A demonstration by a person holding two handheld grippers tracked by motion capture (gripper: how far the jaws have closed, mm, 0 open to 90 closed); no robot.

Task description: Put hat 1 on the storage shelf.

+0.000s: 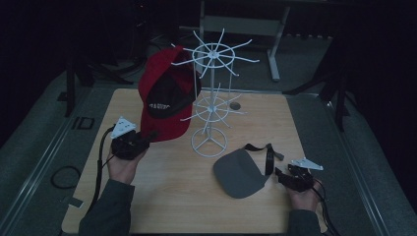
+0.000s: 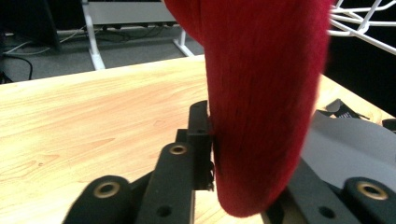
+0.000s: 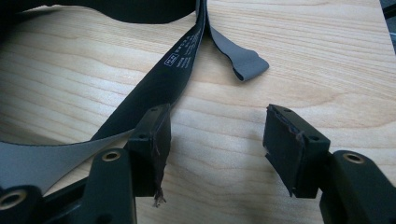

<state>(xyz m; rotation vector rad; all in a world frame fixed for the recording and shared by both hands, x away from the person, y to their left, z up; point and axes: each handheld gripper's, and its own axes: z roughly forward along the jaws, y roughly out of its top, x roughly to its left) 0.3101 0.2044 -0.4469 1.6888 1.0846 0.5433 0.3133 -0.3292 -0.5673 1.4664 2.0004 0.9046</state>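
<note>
The left tongs (image 1: 147, 136) stand narrowly parted around the red cap's (image 1: 164, 98) brim, hanging from the white rack (image 1: 211, 98). The right tongs (image 1: 279, 176) gape wide beside the grey visor (image 1: 238, 172).

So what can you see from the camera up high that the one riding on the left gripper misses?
High view alone: the white wire rack standing whole on its ring base, the red cap hanging from it with its dark front panel, both hands, and the right gripper beside the grey visor.

Left gripper view alone: the cap's red brim hanging between the black jaws, one pad right against it, and the left gripper seen from behind.

Both: the wooden table, the cap, a bit of rack, the grey visor.
</note>
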